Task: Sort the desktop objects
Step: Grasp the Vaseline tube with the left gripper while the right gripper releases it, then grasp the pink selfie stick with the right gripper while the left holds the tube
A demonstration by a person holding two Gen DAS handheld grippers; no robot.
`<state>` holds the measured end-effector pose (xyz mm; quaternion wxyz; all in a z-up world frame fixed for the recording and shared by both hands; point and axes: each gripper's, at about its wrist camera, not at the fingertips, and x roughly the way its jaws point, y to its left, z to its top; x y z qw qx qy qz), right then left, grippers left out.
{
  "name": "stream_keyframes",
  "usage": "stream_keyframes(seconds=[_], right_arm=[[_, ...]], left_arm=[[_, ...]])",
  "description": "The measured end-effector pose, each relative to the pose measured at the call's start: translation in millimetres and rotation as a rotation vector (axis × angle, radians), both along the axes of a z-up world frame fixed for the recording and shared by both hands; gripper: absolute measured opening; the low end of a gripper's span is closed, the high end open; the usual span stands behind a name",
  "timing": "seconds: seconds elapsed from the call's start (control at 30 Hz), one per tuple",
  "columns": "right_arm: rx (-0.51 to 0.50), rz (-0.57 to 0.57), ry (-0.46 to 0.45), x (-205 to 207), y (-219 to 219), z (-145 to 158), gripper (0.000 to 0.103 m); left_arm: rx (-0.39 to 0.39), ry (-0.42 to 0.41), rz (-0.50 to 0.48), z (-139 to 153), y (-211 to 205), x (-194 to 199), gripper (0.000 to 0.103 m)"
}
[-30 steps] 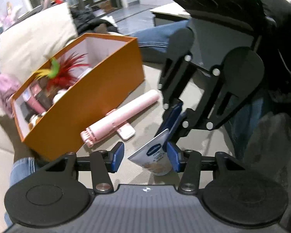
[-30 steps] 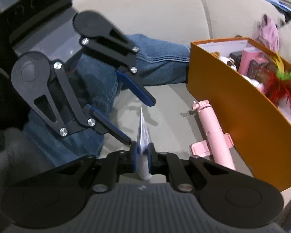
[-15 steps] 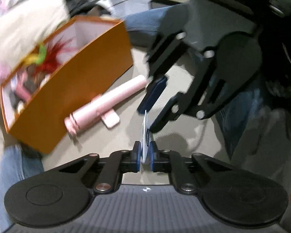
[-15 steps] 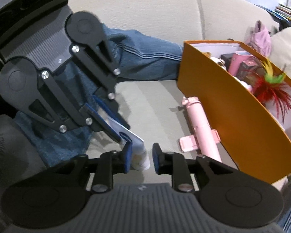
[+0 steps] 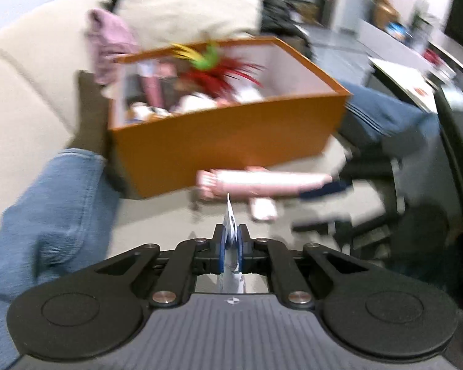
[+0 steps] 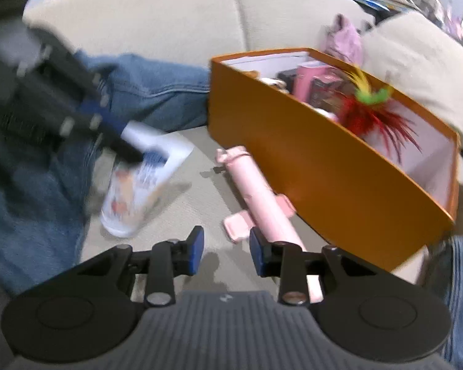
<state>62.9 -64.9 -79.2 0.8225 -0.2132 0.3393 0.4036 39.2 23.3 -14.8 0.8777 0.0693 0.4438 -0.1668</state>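
Observation:
My left gripper (image 5: pixel 230 243) is shut on the flat end of a white lotion tube (image 5: pixel 230 215), seen edge-on. In the right wrist view the same tube (image 6: pixel 142 178) hangs from the left gripper (image 6: pixel 120 141), lifted above the sofa seat at the left. My right gripper (image 6: pixel 227 251) is open and empty, just in front of a pink selfie stick (image 6: pixel 256 185) lying on the seat. The stick also shows in the left wrist view (image 5: pixel 262 180), beside the orange box (image 5: pixel 225 141). The orange box (image 6: pixel 308 160) holds a red feather toy (image 6: pixel 370 114) and several small items.
The beige sofa seat (image 6: pixel 200 191) carries everything. Legs in blue jeans lie at the left (image 5: pixel 46 209) and behind the tube (image 6: pixel 157 89). A cushion (image 6: pixel 416 67) and pink cloth (image 6: pixel 345 40) sit behind the box.
The left gripper closed on the tube as the right gripper let it go and opened. The left gripper then swung with the tube to face the orange box; the right drew back.

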Motion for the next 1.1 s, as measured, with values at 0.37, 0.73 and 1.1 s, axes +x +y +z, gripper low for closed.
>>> stream_keyframes(seconds=[0.37, 0.73, 1.1], right_arm=[[-0.411, -0.009, -0.35, -30, 64, -62, 0.028], [-0.645, 0.018, -0.717, -60, 84, -110, 0.024], [-0.746, 0.028, -0.871, -69, 78, -130, 0.012]], left_arm=[[-0.031, -0.061, 0.112, -14, 16, -3, 0.008], [-0.053, -0.072, 0.134, -14, 20, -7, 0.009], [-0.062, -0.043, 0.15, -19, 19, -4, 0.01]])
